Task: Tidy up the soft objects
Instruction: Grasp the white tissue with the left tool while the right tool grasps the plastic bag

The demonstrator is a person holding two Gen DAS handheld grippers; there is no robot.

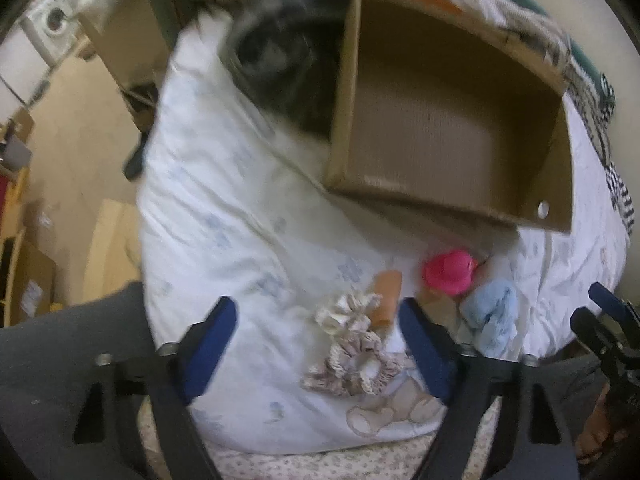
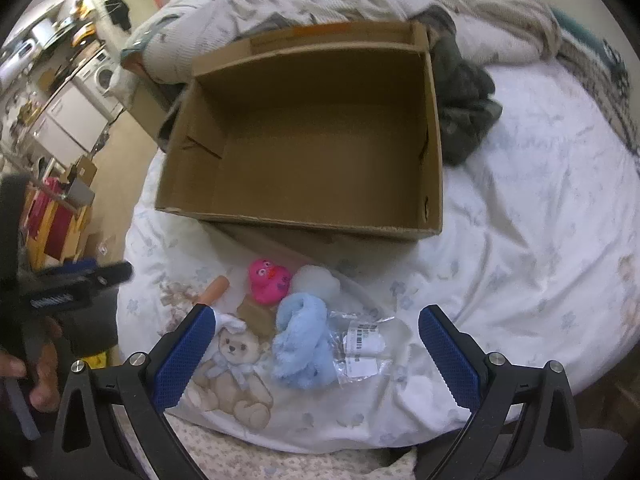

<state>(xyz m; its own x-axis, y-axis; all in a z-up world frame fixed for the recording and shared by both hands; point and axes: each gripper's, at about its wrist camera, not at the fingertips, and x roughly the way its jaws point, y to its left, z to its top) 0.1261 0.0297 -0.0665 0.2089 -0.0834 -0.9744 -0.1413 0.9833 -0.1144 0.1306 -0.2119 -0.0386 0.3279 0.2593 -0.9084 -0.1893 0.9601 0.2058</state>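
Right gripper: jaws spread wide, nothing between the blue pads; it hovers low over the near edge of the bed.

Left gripper: jaws likewise apart and empty, blue pads to either side of the nearest items; view motion-blurred.

Items just ahead of the tools, all lying loose on the white printed duvet:
- frilly beige scrunchies, two or so, nearest the left gripper, between its fingers;
- fluffy light-blue cloth, bunched, between the right gripper's fingers;
- clear plastic packet with a label, touching the blue cloth on its right;
- pink plush duck, just beyond the blue cloth;
- white soft lump, beside the duck, kind unclear;
- orange cylindrical piece, left of the duck; material cannot be told;
- small brown flat piece below the duck, partly covered.

Cardboard box: open-topped, standing on the duvet beyond the pile, near but not touching it; interior bare in both views.

Beyond: dark green garment against the box's right wall; rumpled blankets behind.

Progress, judged: nothing is boxed and nothing is gripped, so the sorting appears to be at its start. Every soft item remains to be lifted into the box, presumably one at a time.
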